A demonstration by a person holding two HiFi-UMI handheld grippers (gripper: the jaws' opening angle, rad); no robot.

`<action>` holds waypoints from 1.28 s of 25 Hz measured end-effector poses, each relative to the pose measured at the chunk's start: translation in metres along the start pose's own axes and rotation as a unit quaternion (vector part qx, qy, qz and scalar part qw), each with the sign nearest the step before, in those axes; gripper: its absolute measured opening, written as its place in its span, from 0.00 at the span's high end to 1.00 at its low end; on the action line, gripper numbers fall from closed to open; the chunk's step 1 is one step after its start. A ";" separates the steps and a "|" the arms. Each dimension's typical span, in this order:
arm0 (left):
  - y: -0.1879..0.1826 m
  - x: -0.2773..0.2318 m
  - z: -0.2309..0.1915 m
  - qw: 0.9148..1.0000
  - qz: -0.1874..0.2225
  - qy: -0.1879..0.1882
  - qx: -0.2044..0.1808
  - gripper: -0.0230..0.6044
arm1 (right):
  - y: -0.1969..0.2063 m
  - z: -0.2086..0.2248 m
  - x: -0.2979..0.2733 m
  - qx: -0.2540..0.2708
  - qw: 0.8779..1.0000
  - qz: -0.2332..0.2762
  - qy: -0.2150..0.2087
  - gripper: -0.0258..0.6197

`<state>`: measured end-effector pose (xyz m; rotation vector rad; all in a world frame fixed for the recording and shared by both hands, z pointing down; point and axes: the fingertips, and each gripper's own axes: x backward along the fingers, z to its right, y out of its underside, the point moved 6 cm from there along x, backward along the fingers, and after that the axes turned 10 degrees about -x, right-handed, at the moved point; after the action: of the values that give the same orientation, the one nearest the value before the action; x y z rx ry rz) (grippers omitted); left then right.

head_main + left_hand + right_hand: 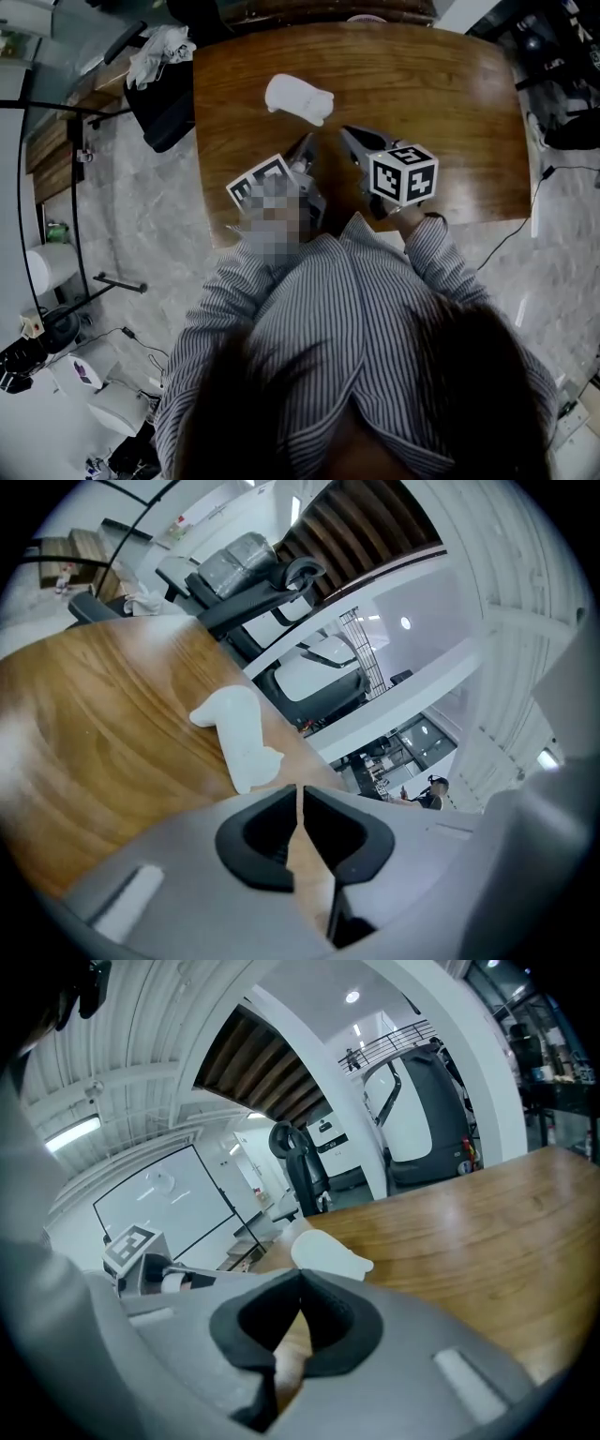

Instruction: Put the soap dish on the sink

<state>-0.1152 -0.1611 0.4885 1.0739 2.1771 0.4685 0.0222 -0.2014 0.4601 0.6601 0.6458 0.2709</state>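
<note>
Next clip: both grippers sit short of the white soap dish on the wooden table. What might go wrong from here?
1. The left gripper and right gripper both have their jaws together and empty; advancing like this would likely shove the soap dish across the table rather than grip it.
2. The soap dish looks rounded, so a pinch may slip.
3. No sink shows in any view, so the carry path is unknown.

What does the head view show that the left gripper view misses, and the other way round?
Only the head view: the person's striped shirt and the right hand-held gripper. Only the left gripper view: the jaws of the left hand-held gripper close up, together with nothing between them, and a dark machine beyond. Both: the white soap dish lying on the wooden table.
</note>
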 end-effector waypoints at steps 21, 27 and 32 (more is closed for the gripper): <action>-0.007 0.012 0.027 0.984 -0.010 -0.004 -0.177 0.97 | 0.005 -0.010 0.013 0.012 1.000 0.018 0.006 0.96; -0.005 0.014 0.026 0.985 -0.009 -0.009 -0.170 0.97 | 0.004 -0.011 0.013 0.020 1.000 0.012 0.005 0.96; -0.006 0.016 0.025 0.985 -0.008 -0.013 -0.173 0.97 | 0.005 -0.013 0.012 0.021 1.000 0.010 0.001 0.96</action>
<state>-0.1086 -0.1510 0.4609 0.8658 1.9846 0.7866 0.0229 -0.1858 0.4499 0.7062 0.6485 0.2782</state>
